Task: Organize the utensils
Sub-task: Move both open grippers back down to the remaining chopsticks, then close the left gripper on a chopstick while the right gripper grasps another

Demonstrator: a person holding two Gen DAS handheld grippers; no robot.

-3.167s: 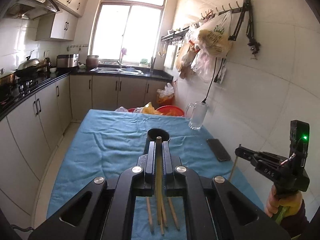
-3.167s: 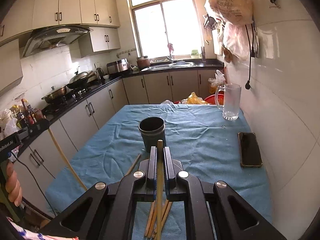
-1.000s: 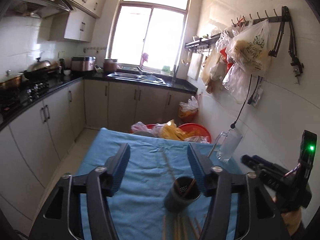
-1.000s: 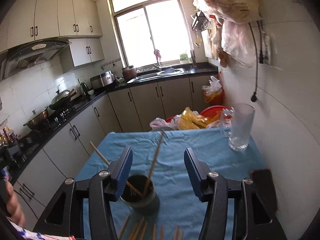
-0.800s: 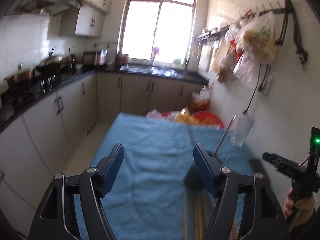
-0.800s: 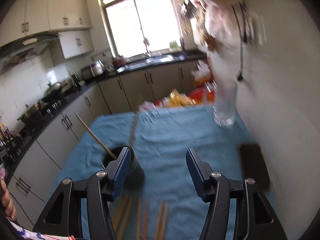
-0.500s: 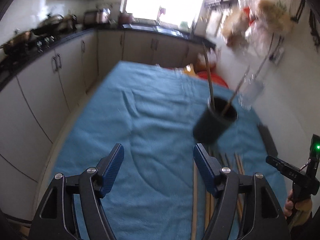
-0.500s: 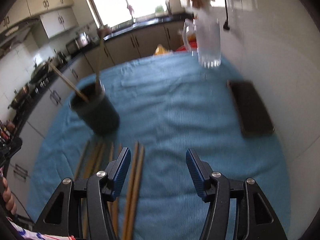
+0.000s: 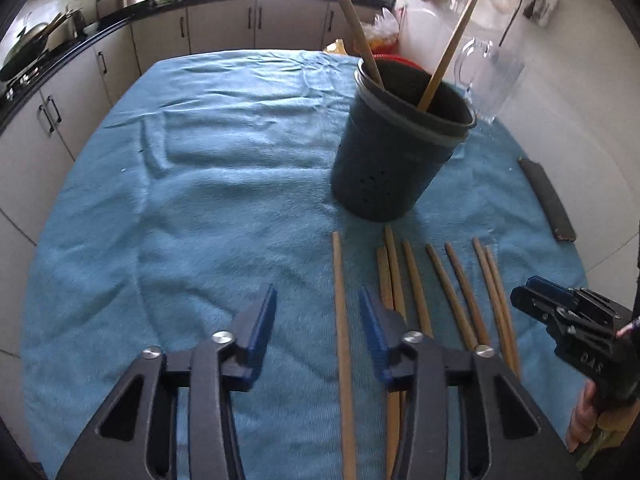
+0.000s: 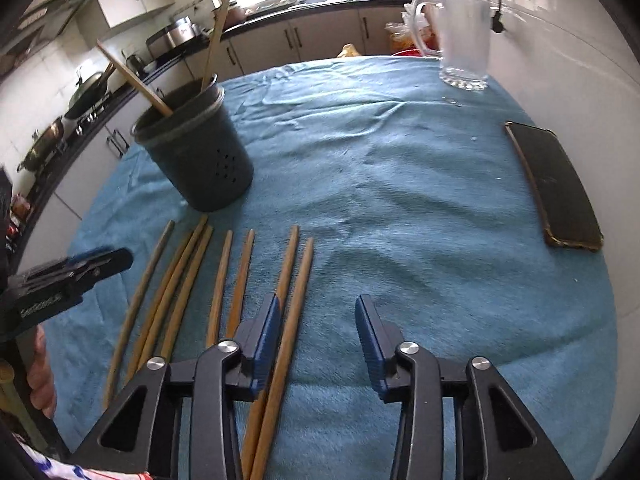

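A dark utensil holder (image 9: pixel 384 168) (image 10: pixel 200 160) stands on the blue cloth with two chopsticks leaning in it. Several wooden chopsticks (image 9: pixel 416 288) (image 10: pixel 224 276) lie side by side in front of it. My left gripper (image 9: pixel 317 300) hangs low over the leftmost chopstick (image 9: pixel 340 320). Its jaws are closing with that stick between them, untouched. My right gripper (image 10: pixel 317 304) is low over the rightmost pair. Its jaws are closing too, with one chopstick (image 10: pixel 298 300) just inside its left finger. Each gripper also shows at the edge of the other view, the right gripper (image 9: pixel 524 292) and the left gripper (image 10: pixel 120 258).
A glass mug (image 9: pixel 492 80) (image 10: pixel 464 40) stands at the far right corner of the table. A dark phone (image 9: pixel 548 204) (image 10: pixel 556 188) lies along the right edge by the tiled wall. Kitchen cabinets and a counter run along the left, beyond the blue cloth (image 9: pixel 200 200).
Both grippers have dropped and tipped down from above the holder to just over the chopsticks on the cloth. Their jaws have narrowed. The two sticks held earlier now stand in the holder.
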